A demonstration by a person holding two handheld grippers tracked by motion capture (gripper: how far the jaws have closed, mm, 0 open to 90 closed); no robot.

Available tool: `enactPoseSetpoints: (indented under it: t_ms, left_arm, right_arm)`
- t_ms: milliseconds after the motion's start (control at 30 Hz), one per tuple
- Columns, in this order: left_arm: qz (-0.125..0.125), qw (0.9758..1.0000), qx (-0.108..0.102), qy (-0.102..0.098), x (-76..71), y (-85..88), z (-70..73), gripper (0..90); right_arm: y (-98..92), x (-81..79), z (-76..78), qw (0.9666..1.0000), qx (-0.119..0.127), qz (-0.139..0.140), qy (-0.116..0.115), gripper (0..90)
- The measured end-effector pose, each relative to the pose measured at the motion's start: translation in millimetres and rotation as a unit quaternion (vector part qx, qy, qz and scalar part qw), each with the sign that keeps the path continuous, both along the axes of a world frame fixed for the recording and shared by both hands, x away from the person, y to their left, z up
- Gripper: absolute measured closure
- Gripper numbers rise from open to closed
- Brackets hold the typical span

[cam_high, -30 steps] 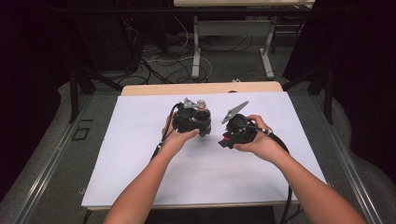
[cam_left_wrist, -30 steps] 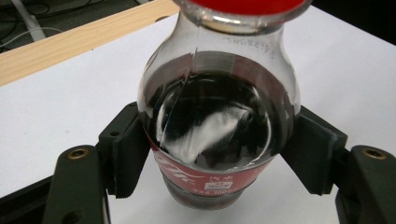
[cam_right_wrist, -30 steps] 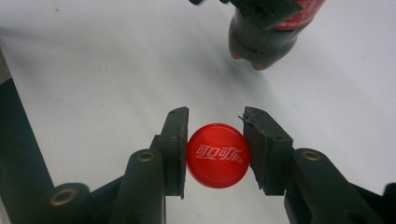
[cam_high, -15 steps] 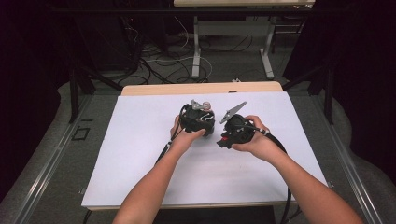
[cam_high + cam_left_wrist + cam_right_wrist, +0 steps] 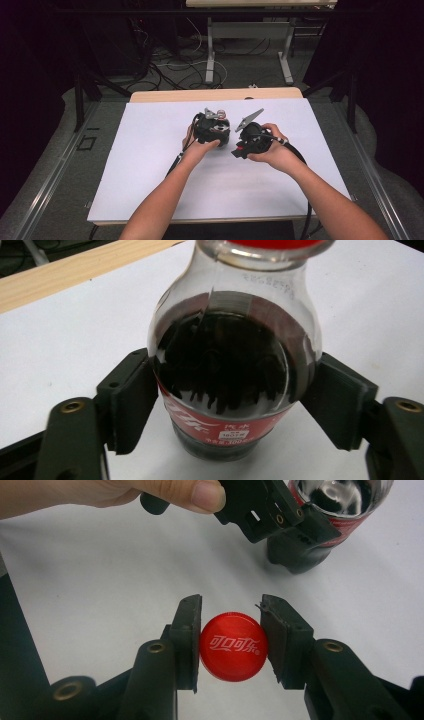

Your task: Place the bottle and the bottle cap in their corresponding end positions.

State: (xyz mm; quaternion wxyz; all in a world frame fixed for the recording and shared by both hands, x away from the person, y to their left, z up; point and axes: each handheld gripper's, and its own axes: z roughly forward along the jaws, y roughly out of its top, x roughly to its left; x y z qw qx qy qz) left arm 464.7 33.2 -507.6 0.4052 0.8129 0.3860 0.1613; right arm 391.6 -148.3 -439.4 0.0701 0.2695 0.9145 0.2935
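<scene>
Lowered slightly, the left gripper (image 5: 212,131) has just been opening around the upright bottle (image 5: 232,375); the red cap (image 5: 233,646) is pinched by the right gripper (image 5: 231,630), just right of it mid-tabletop.

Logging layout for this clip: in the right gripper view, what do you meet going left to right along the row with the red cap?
Left jaw pad → red cap → right jaw pad, all over the white sheet. The right tongs clamp the cap.
</scene>
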Motion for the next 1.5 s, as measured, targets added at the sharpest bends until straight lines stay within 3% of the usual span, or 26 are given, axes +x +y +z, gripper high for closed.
enactPoseSetpoints:
  t_ms: [167, 200, 400, 433, 500, 567, 700, 800, 1000, 1300, 1333, 1400, 1500]
  left_arm:
    - [0.005, 0.9996, -0.017, 0.022, -0.3, 3.5, 1.8, 15.9]
    - [0.001, 0.9997, -0.009, 0.022, -0.1, 6.0, 3.3, 14.8]
    - [0.006, 0.9991, -0.026, 0.033, -6.0, 19.3, 10.5, 5.2]
    - [0.013, 0.9983, -0.04, 0.041, -8.5, 20.5, 11.5, 4.3]
    - [0.006, 0.9983, -0.042, 0.041, -12.0, 27.0, 14.8, 3.8]
    - [0.002, 0.9985, -0.043, 0.034, -17.3, 32.2, 17.5, 4.0]
    - [0.0, 0.9983, -0.051, 0.029, -30.6, 45.2, 23.7, 4.5]
    - [0.0, 0.9972, -0.07, 0.026, -42.8, 57.4, 26.4, 4.4]
    - [0.002, 0.9949, -0.097, 0.029, -67.1, 79.6, 26.2, 1.4]
    - [-0.004, 0.9938, -0.108, 0.025, -96.1, 98.2, 19.8, 0.5]
    - [-0.003, 0.9938, -0.108, 0.026, -97.9, 98.5, 18.4, 0.5]
    - [-0.009, 0.9948, -0.097, 0.027, -100.2, 99.7, 16.6, 0.5]
    - [-0.007, 0.9949, -0.098, 0.023, -101.6, 100.6, 12.9, 0.5]
  right_arm:
    - [1.2, 1.7, -1.4, 1.0, 0.0, 0.005, -0.006, 61.3]
    - [1.9, 1.6, -2.2, 0.9999, 0.003, 0.001, -0.011, 61.3]
    - [4.7, 2.7, -5.6, 1.0, 0.004, -0.002, -0.004, 61.3]
    - [5.6, 2.8, -7.2, 1.0, 0.002, -0.004, -0.002, 61.3]
    - [8.0, 4.4, -12.3, 1.0, -0.001, 0.004, -0.004, 61.3]
    - [12.4, 2.1, -15.7, 0.9999, -0.012, -0.006, 0.001, 61.3]
    - [19.9, 0.6, -25.2, 1.0, -0.005, 0.0, 0.001, 61.3]
    - [27.1, -1.0, -35.6, 0.9999, -0.01, 0.003, 0.004, 61.3]
    - [37.0, -4.8, -57.1, 0.9999, 0.01, -0.001, 0.014, 61.2]
    - [45.8, -5.5, -89.9, 0.9996, 0.023, -0.004, 0.017, 61.2]
    - [46.2, -4.7, -92.5, 0.9993, 0.027, -0.007, 0.024, 61.1]
    - [46.9, -3.7, -96.1, 0.9995, 0.024, -0.002, 0.019, 61.0]
    - [50.1, -5.6, -98.5, 0.9996, 0.023, -0.005, 0.017, 59.5]
